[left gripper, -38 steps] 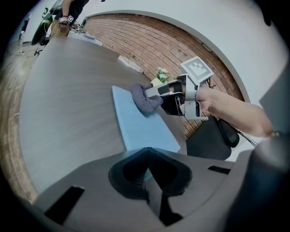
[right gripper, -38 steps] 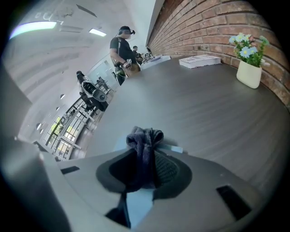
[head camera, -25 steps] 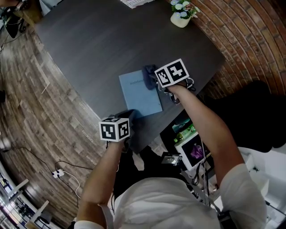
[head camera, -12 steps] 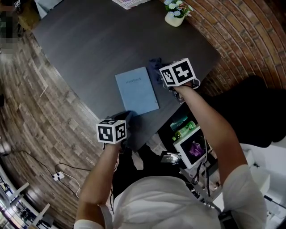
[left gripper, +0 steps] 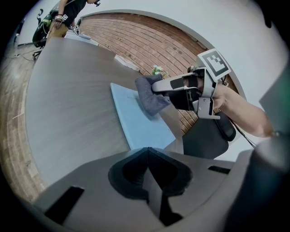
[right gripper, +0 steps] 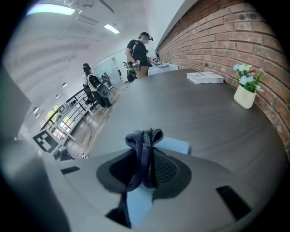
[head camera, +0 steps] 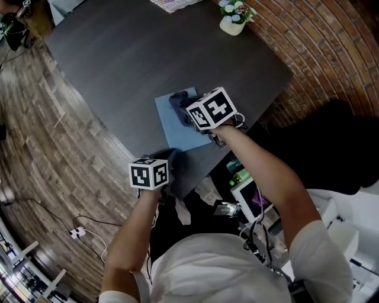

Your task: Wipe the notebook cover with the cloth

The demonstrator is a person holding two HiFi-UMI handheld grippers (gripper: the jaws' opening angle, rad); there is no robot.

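Observation:
A light blue notebook point(head camera: 173, 125) lies flat near the front edge of the dark table point(head camera: 130, 53). My right gripper point(head camera: 188, 110) is shut on a dark blue-grey cloth point(head camera: 180, 100), which rests on the notebook's far half. In the right gripper view the cloth point(right gripper: 144, 144) bunches up between the jaws, with the notebook point(right gripper: 176, 145) showing below. My left gripper point(head camera: 168, 156) sits at the notebook's near edge, shut and holding nothing; whether it touches the cover is unclear. The left gripper view shows its jaws point(left gripper: 147, 155) closed, with the notebook point(left gripper: 136, 124), cloth point(left gripper: 151, 98) and right gripper point(left gripper: 158, 87) beyond.
A white pot of flowers point(head camera: 233, 22) and a stack of papers point(head camera: 172, 4) stand at the table's far side by the brick wall point(head camera: 320, 47). A black chair point(head camera: 331, 142) is at the right. People stand far off point(right gripper: 139, 49).
My right gripper carried the cloth from beside the notebook's right edge leftward onto the cover. The left gripper stayed at the near edge.

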